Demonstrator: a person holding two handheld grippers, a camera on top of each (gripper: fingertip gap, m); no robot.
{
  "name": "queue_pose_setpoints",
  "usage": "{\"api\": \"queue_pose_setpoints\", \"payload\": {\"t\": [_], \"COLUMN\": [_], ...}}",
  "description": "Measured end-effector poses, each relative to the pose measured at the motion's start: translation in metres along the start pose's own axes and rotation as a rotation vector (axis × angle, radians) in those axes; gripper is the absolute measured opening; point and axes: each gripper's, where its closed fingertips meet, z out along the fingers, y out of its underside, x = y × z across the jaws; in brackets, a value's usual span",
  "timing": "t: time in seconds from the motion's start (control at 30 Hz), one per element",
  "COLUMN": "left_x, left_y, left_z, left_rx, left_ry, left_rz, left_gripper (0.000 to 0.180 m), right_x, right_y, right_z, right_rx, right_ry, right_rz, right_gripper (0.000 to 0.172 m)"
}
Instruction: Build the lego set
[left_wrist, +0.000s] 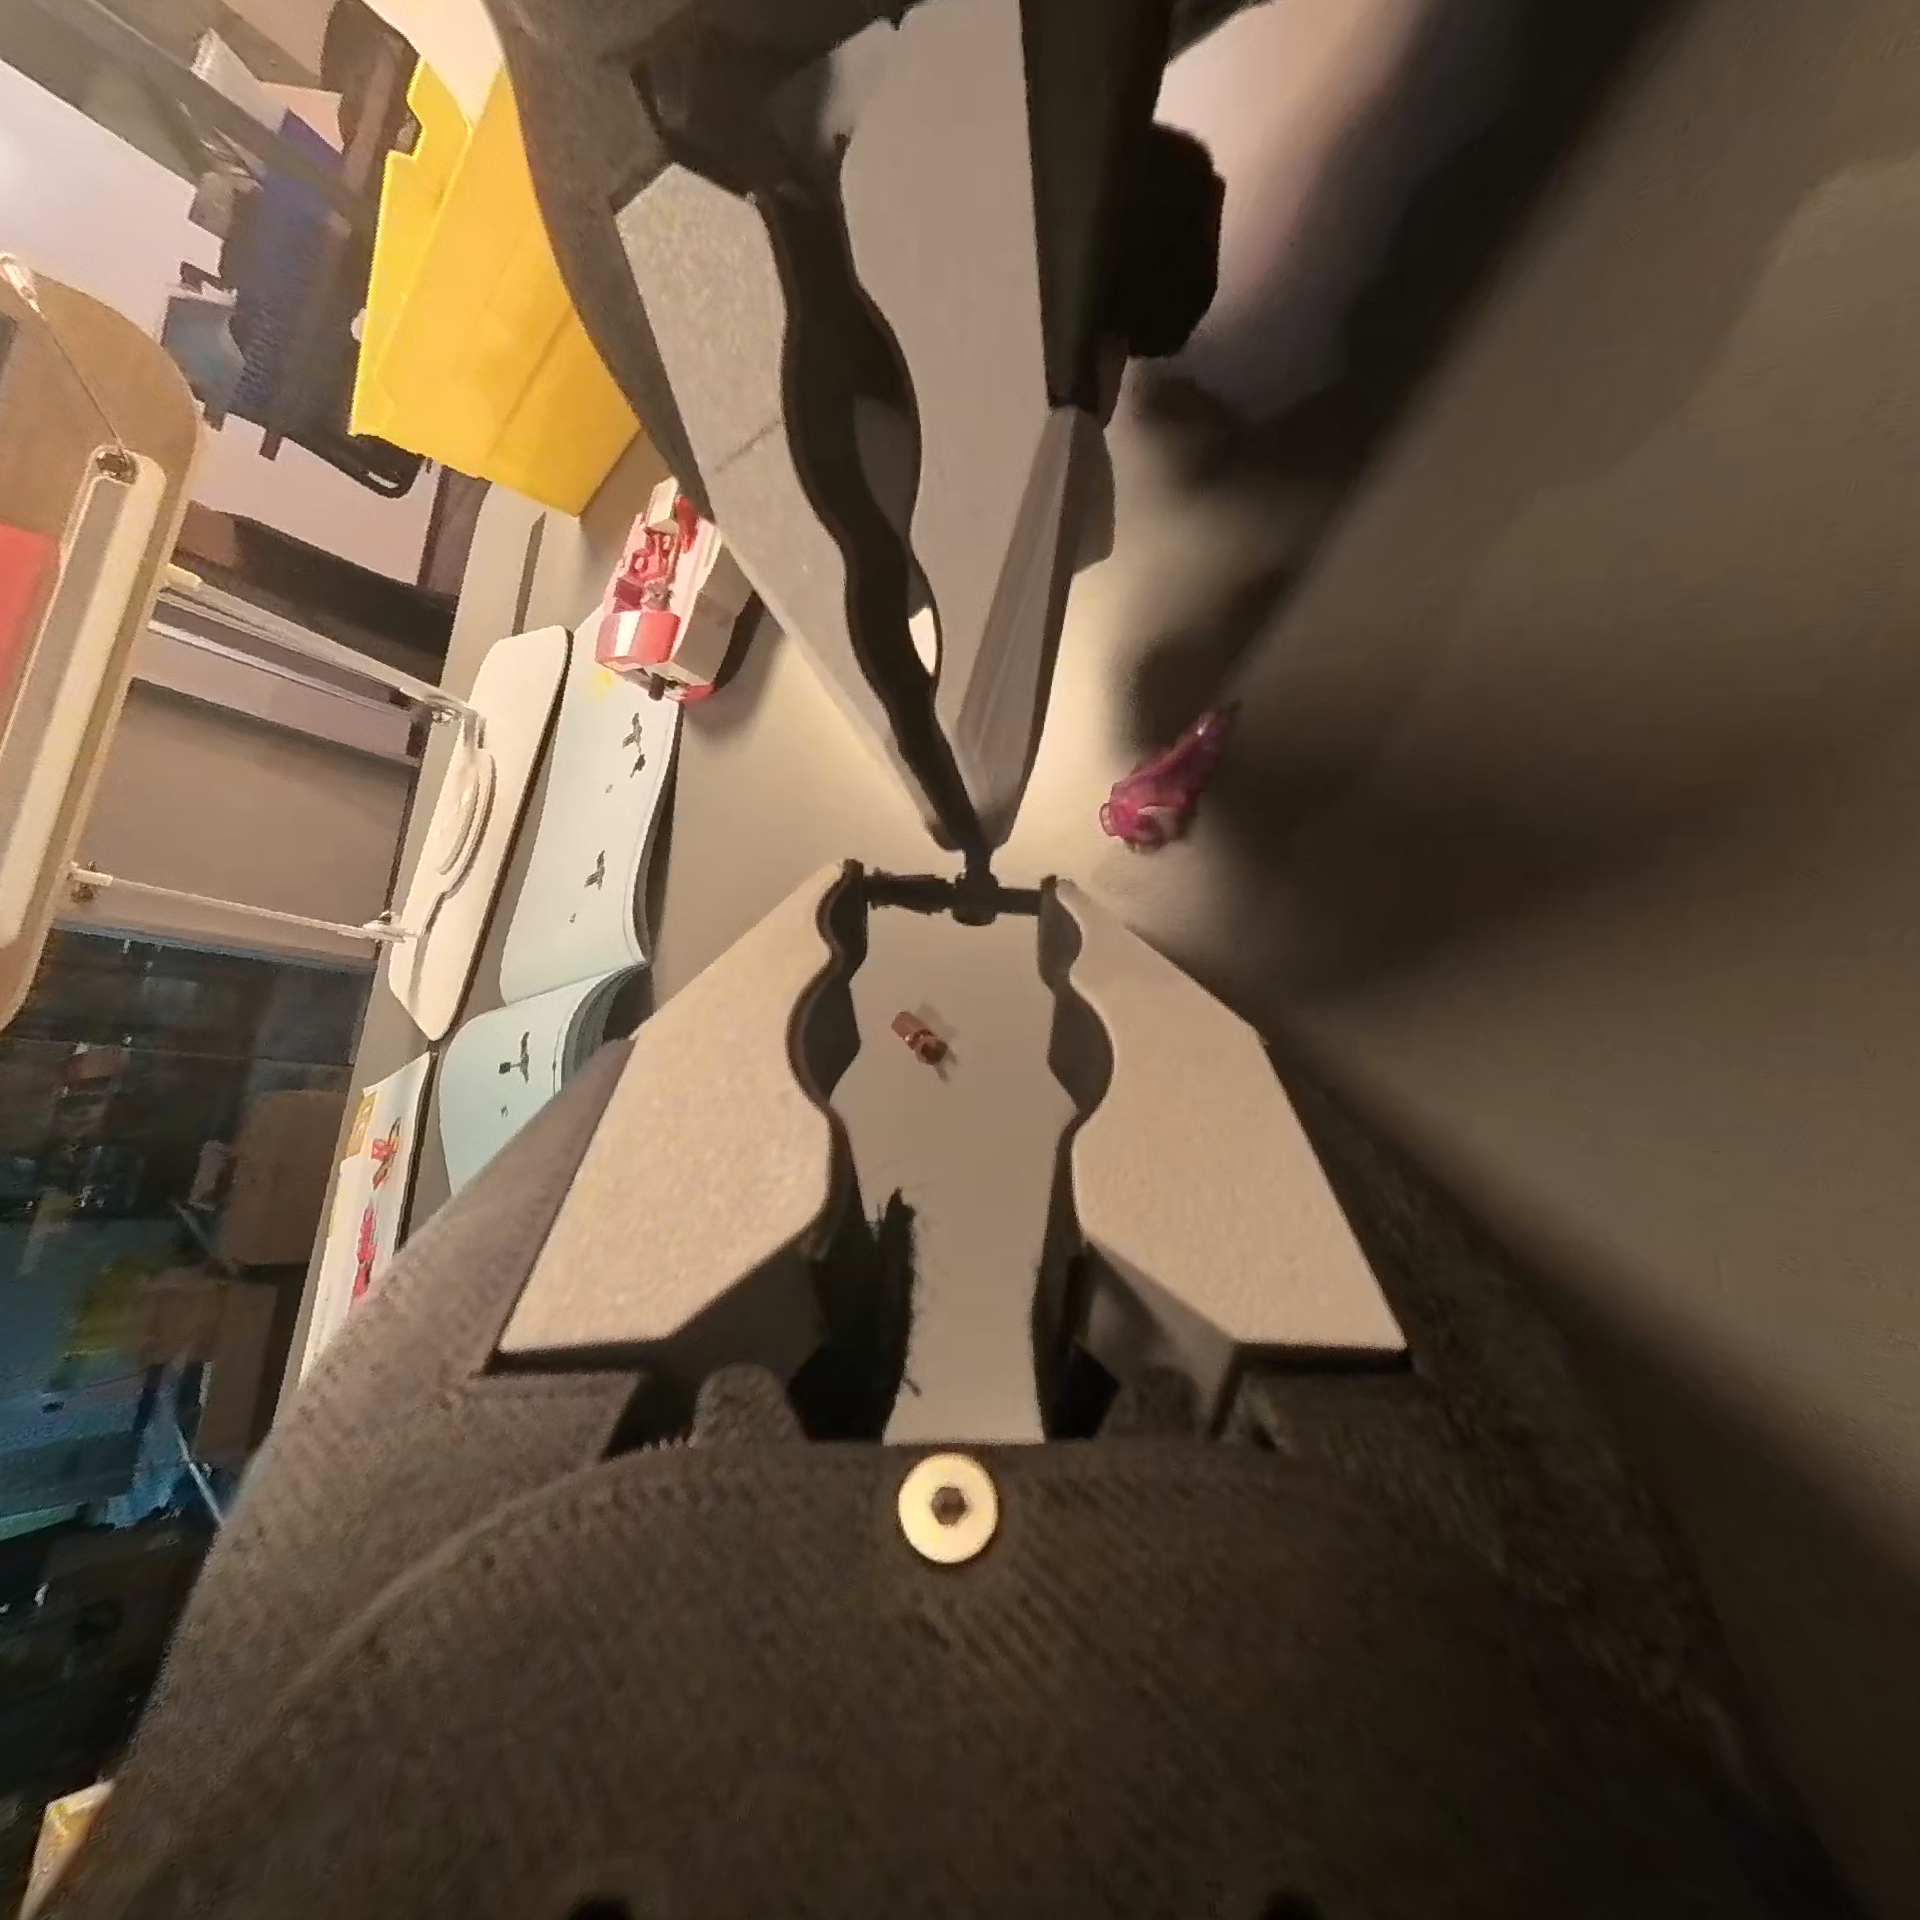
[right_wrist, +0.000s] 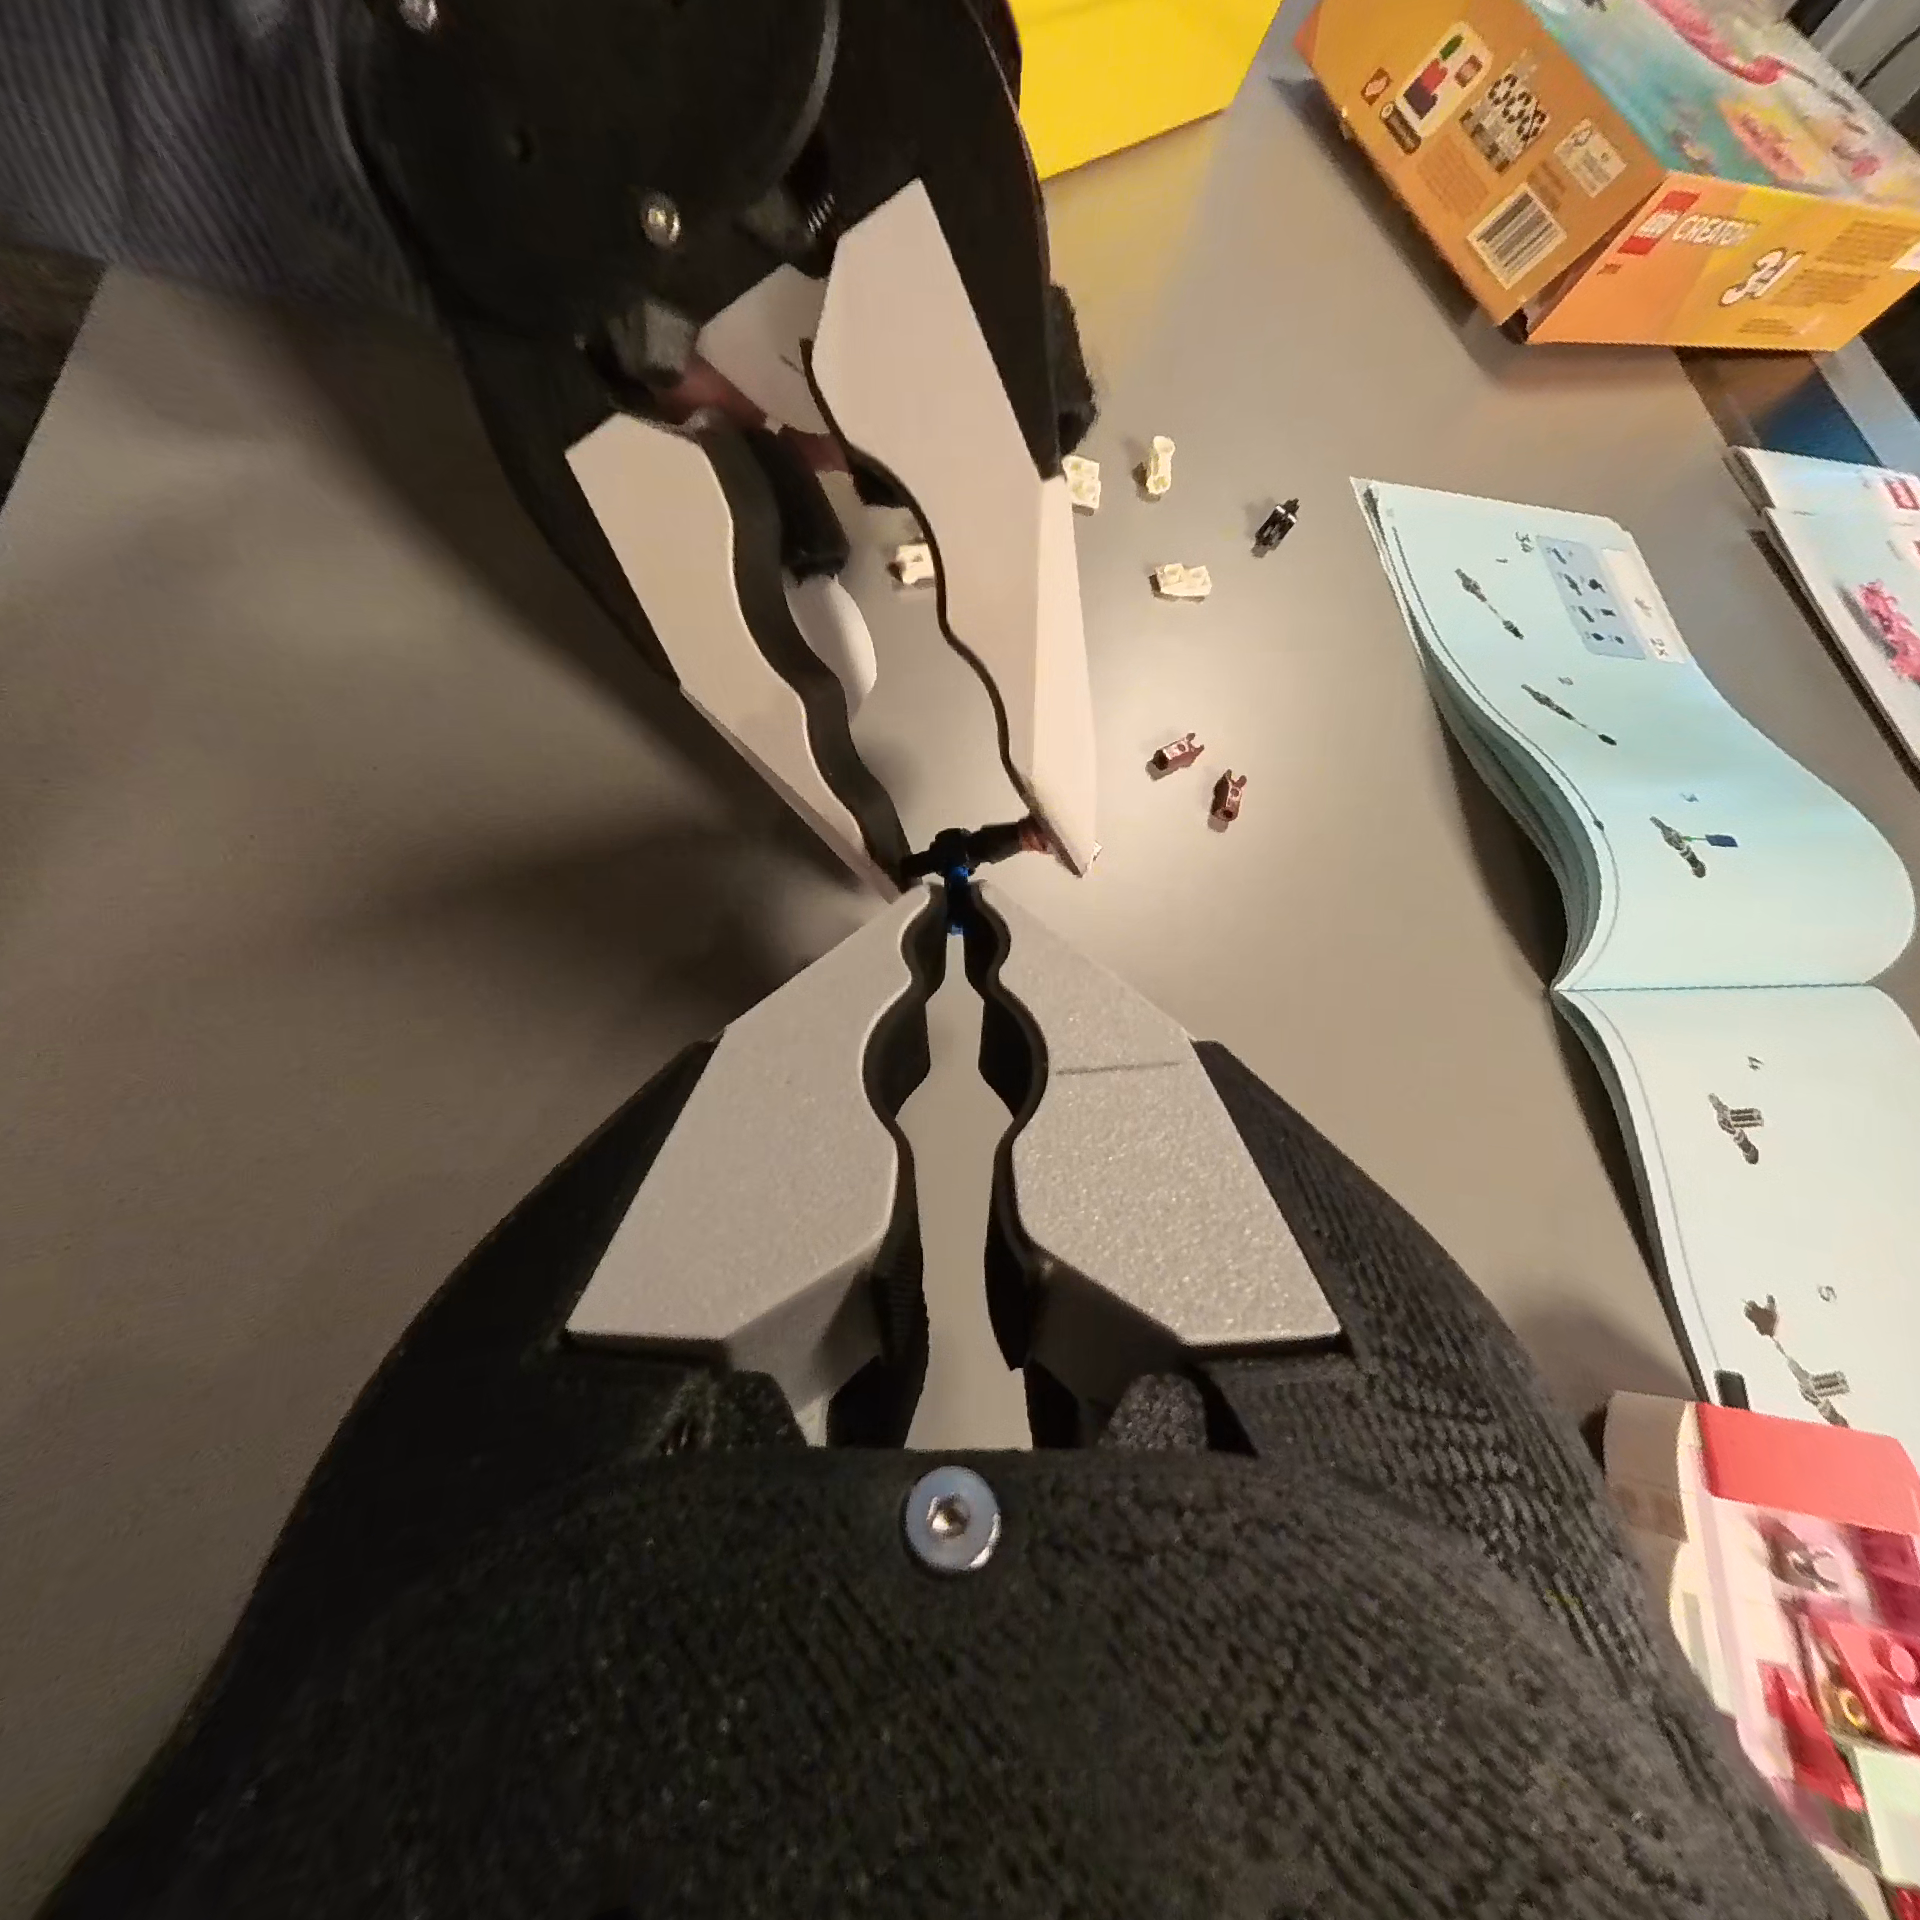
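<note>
Black rod assy (left_wrist: 951, 910) btwn both grippers

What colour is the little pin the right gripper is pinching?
Blue, on the pin between the right gripper fingertips; clearest in the right wrist view.

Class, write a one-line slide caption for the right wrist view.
Two grippers pinch one small black rod assembly above a grey table.

A grey table (right_wrist: 1299, 343) carries an open pale-blue booklet (right_wrist: 1704, 831) at the right, an orange toy box (right_wrist: 1558, 177) and a yellow sheet (right_wrist: 1122, 73) at the far end, four small white bricks (right_wrist: 1179, 580), a black piece (right_wrist: 1276, 523), two brown clips (right_wrist: 1177, 755) and, near the booklet's edge, a pink-and-white brick model (right_wrist: 1787, 1621)
</note>
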Motion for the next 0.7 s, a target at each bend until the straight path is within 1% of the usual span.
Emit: {"api": "queue_pose_setpoints", "payload": {"t": [0.1,0.17,0.27,0.4,0.57,0.7], "left_x": [-0.001,-0.001,-0.003,-0.008,-0.008,-0.015], "left_y": [-0.002,-0.002,-0.004,-0.019,-0.018,-0.021], "left_z": [-0.001,-0.001,-0.002,-0.01,-0.009,-0.011], "left_rx": [0.018,0.024,0.06,0.178,0.176,0.192], "left_ry": [0.001,0.006,0.013,0.031,0.028,-0.003], "left_rz": [-0.016,-0.026,-0.078,-0.181,-0.175,-0.195], "left_gripper": [0.032,0.032,0.032,0.032,0.032,0.032], "right_x": [0.0,0.0,0.001,-0.001,-0.001,0.004], "right_y": [-0.003,-0.003,-0.006,-0.02,-0.019,-0.024], "right_z": [-0.002,-0.002,-0.004,-0.012,-0.011,-0.014], "right_rx": [0.021,0.018,0.042,0.142,0.134,0.18], "right_ry": [0.002,0.019,0.03,-0.006,0.0,-0.003], "right_rz": [-0.022,-0.068,-0.094,-0.054,-0.056,0.014], "right_gripper": [0.0,0.0,0.001,0.0,0.0,0.001]}}
